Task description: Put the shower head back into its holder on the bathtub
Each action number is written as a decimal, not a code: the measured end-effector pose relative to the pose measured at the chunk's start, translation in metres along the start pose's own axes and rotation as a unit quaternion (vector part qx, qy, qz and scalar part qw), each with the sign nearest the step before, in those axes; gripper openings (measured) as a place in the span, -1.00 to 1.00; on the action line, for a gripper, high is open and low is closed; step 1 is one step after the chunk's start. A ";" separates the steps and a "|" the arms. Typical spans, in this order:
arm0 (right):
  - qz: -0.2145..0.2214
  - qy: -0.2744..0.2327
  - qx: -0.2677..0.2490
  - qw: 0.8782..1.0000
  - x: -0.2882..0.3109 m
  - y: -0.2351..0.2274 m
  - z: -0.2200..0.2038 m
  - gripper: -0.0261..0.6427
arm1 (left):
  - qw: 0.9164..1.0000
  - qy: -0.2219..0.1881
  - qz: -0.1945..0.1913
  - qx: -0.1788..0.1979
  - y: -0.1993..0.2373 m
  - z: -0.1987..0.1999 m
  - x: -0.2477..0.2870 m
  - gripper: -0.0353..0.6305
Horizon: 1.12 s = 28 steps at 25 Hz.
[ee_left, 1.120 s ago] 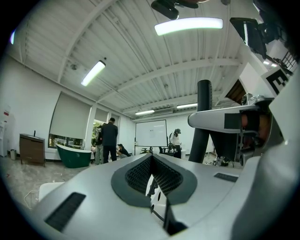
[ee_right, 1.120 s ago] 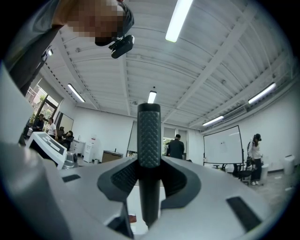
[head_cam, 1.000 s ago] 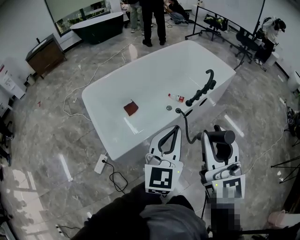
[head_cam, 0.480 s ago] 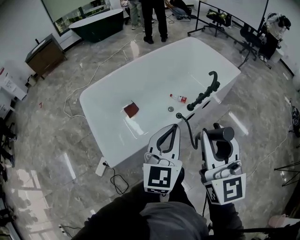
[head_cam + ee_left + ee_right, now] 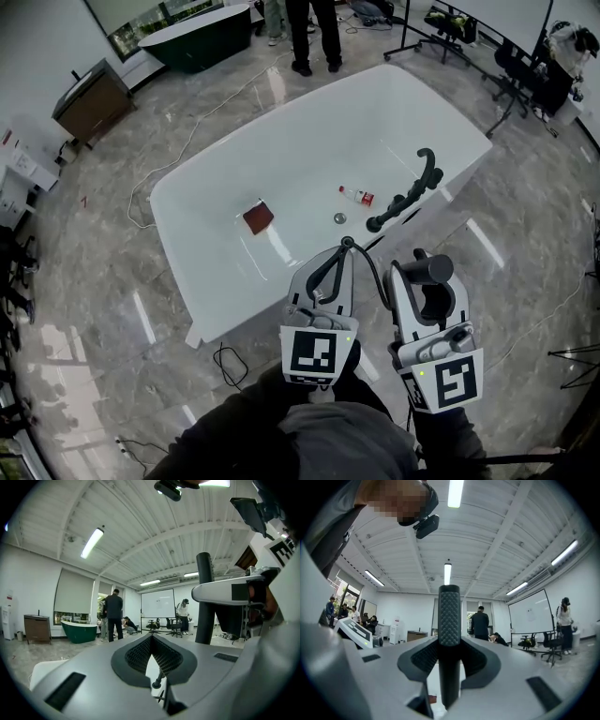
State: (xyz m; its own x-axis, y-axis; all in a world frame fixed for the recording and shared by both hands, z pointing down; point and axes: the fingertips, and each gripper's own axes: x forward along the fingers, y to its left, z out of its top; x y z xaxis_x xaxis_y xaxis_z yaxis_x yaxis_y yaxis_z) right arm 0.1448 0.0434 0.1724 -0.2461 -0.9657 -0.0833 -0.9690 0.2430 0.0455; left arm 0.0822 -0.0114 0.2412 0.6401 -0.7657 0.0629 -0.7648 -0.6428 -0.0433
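My right gripper (image 5: 424, 274) (image 5: 449, 645) is shut on the dark shower head (image 5: 429, 269), whose ribbed handle (image 5: 449, 620) stands upright between the pads. Its dark hose (image 5: 375, 267) curves left to a fitting at the tub's near rim. My left gripper (image 5: 340, 251) (image 5: 151, 637) is shut, tips meeting, with nothing gripped; the hose end (image 5: 157, 683) shows below, through the gap behind the tips. Both grippers point level at the white bathtub (image 5: 206, 187). The black faucet set with the holder (image 5: 410, 192) stands on the tub's right rim, ahead of the right gripper.
Inside the tub lie a small bottle (image 5: 356, 195), a red-brown cloth (image 5: 258, 217) and the drain (image 5: 339, 217). A white power strip and cable (image 5: 225, 354) lie on the marble floor at the tub's near left. People (image 5: 314, 33) and a dark tub (image 5: 197, 37) stand far behind.
Both grippers have moved forward together toward the tub's near rim and sunk a little, the shower head still in the right one. The left tips now reach the hose fitting.
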 end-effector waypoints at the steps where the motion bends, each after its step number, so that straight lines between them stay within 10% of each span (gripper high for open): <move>1: 0.007 -0.002 0.000 1.000 0.004 -0.005 0.002 -0.51 | 1.000 -0.002 0.006 0.000 0.000 0.003 0.006 -0.88; 28: 0.057 -0.034 -0.043 0.997 0.133 -0.012 0.042 -0.51 | 0.999 -0.032 0.029 -0.026 0.085 0.019 0.093 -0.88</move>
State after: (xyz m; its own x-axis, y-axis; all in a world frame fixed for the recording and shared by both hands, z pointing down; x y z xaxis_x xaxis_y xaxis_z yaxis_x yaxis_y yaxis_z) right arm 0.1228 -0.0845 0.1187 -0.3576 -0.9232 -0.1406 -0.9300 0.3383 0.1437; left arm 0.0776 -0.1376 0.2244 0.5973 -0.8020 -0.0029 -0.8020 -0.5973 0.0075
